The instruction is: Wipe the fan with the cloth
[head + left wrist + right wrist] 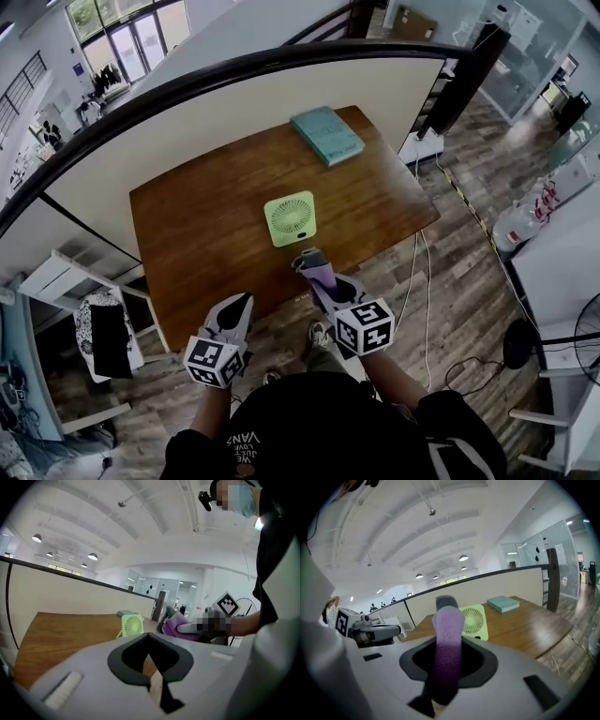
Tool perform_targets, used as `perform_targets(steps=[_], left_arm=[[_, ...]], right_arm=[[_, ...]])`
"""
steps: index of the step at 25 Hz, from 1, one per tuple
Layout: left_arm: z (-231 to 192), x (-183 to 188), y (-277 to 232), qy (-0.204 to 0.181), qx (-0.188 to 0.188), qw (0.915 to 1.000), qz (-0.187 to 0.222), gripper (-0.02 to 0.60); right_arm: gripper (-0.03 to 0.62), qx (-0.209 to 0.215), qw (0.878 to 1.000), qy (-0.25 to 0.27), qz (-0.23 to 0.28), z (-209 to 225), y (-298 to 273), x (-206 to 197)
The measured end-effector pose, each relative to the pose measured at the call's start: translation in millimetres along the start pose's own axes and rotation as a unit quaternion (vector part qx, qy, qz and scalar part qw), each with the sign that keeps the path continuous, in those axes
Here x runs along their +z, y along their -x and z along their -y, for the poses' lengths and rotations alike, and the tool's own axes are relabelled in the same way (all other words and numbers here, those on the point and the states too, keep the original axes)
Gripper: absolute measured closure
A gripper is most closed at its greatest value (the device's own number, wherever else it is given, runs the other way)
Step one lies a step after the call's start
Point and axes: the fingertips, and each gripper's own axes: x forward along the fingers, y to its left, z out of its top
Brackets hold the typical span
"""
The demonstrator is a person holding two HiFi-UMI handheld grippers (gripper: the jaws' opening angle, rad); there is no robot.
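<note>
Two grippers in view, both yours. L gripper point(238, 302) hangs off the near edge of the table point(187, 234), over the floor, well short of the fan point(290, 217). Its own view shows the jaws pressed together w/ nothing between them, only table wood visible past the tips.

R gripper point(312, 265) sits higher in the head view, right at the table's near edge. Its jaws are clamped on the cloth point(447, 639), a folded purple strip w/ a grey end that sticks up and out past the tips. The cloth fills the gap between the jaws, so they're closed down to the thickness of the fold.

Fan is a small light-green square unit standing upright on the brown wood table, roughly mid-width and toward your side, grille facing you. Cloth tip is near the fan's lower right corner; the L gripper view shows a gap between them, so no contact.

Teal book point(326, 134) lies flat at the table's far edge, well apart from the fan. Cream partition w/ black rail point(281, 66) runs behind the table.
</note>
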Motion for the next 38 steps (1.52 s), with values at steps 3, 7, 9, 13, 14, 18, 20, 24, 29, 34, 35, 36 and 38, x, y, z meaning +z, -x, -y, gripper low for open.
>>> perform_targets(steps=[3,7,9,13,14,18,20,24,29,34,35,36,38], left_arm=[[4,-6,17,0.002,-0.014,0.9999,-0.001,0.571],[8,-14,37,0.001,-0.029,0.9996,-0.003,0.571],[11,-19,46,0.000,-0.035,0.9994,-0.004,0.571],[15,-26,61,-0.001,-0.043,0.9991,-0.005,0.571],[15,-27,64,-0.001,-0.044,0.9990,-0.004,0.571],[17,-32,75,-0.002,-0.050,0.9987,-0.003,0.571],[18,-33,79,-0.004,-0.053,0.9986,-0.004,0.571],[17,-36,86,-0.005,-0.057,0.9984,-0.006,0.571],[18,-35,87,-0.007,-0.061,0.9981,-0.006,0.571],[19,-36,87,-0.010,-0.063,0.9979,-0.007,0.571],[20,-37,87,-0.010,-0.064,0.9979,-0.008,0.571],[20,-37,87,-0.009,-0.064,0.9979,-0.008,0.571],[21,-38,86,-0.009,-0.065,0.9978,-0.009,0.571]], right_arm=[[0.494,-0.014,1.000,-0.005,0.004,-15,11,-9],[0.494,-0.031,0.999,-0.014,0.013,-31,27,-18],[0.494,-0.037,0.999,-0.017,0.015,-38,34,-25],[0.494,-0.047,0.999,-0.020,0.017,-52,45,-36],[0.494,-0.048,0.999,-0.019,0.017,-56,46,-38],[0.494,-0.054,0.998,-0.015,0.016,-67,53,-46],[0.494,-0.057,0.998,-0.013,0.016,-71,55,-47],[0.494,-0.058,0.998,-0.010,0.017,-81,57,-51],[0.494,-0.065,0.998,-0.003,0.016,-84,59,-53],[0.494,-0.072,0.997,-0.005,0.017,-84,62,-54],[0.494,-0.073,0.997,-0.005,0.017,-84,63,-55],[0.494,-0.073,0.997,-0.006,0.017,-83,63,-55],[0.494,-0.075,0.997,-0.007,0.017,-82,64,-56]])
